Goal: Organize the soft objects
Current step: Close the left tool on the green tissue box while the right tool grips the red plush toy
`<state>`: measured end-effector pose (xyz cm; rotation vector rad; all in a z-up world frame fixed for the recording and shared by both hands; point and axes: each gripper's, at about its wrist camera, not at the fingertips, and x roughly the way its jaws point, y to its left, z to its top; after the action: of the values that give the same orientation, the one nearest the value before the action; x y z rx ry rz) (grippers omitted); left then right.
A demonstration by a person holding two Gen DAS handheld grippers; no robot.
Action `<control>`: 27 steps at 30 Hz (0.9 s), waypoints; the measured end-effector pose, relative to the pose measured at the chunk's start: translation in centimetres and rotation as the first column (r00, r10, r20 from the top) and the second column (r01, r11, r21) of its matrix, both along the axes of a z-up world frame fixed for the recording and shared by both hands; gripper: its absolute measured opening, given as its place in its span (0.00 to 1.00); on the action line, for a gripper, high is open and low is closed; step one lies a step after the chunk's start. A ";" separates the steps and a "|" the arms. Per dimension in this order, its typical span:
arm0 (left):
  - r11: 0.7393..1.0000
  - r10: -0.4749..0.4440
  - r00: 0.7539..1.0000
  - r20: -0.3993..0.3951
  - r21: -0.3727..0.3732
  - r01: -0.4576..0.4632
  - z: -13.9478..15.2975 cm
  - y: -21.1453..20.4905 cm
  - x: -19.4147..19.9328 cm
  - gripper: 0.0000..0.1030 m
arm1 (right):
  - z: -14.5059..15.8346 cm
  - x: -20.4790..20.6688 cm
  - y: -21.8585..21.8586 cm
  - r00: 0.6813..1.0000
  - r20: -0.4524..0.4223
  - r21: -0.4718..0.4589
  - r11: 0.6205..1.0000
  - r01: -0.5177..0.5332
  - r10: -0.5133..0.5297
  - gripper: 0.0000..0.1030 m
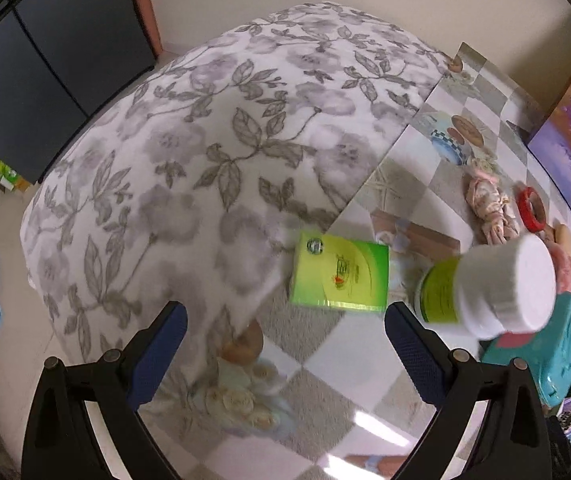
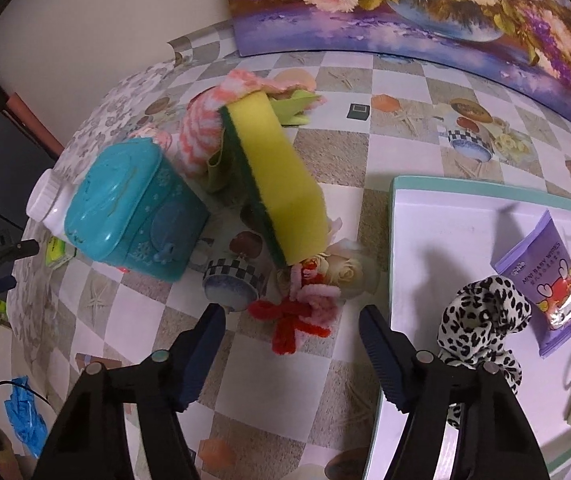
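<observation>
The tray (image 2: 437, 216), right of the right gripper (image 2: 291, 318), is already holding a leopard scrunchie (image 2: 481, 320); a pipe-cleaner flower (image 2: 301, 308) between its spread, empty fingers and a sponge (image 2: 285, 184) beyond are waiting. The left gripper (image 1: 285, 316) is hanging spread, empty.

A white plastic bottle with a green label (image 1: 485, 288) lies tipped at three o'clock, beside a green-yellow cardboard box (image 1: 339, 274); at eleven — a teal plastic lidded case (image 2: 133, 208); a floral painting (image 2: 405, 12) leans at twelve; a red tape roll (image 1: 530, 209).
</observation>
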<state>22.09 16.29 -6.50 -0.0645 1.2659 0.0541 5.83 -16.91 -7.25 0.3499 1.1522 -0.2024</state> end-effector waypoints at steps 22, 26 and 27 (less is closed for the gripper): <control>0.997 -0.056 0.998 -0.014 -0.050 0.055 -3.7 -1.0 2.9 0.89 | -2.5 2.0 0.5 0.997 -0.069 -0.038 0.999 -0.028 0.025 0.46; 0.994 -0.080 0.997 -0.020 -0.070 0.078 -3.5 -1.8 2.5 0.80 | -2.6 2.1 0.7 0.997 -0.069 -0.040 0.999 -0.032 0.029 0.46; 0.994 -0.089 0.996 -0.024 -0.064 0.087 -3.6 -2.2 2.5 0.80 | -2.6 2.2 0.7 0.997 -0.068 -0.037 0.999 -0.030 0.028 0.46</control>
<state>24.55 14.13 -10.07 -0.0629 1.2958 -0.0612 7.99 -16.22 -9.84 0.2946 1.2178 -0.2118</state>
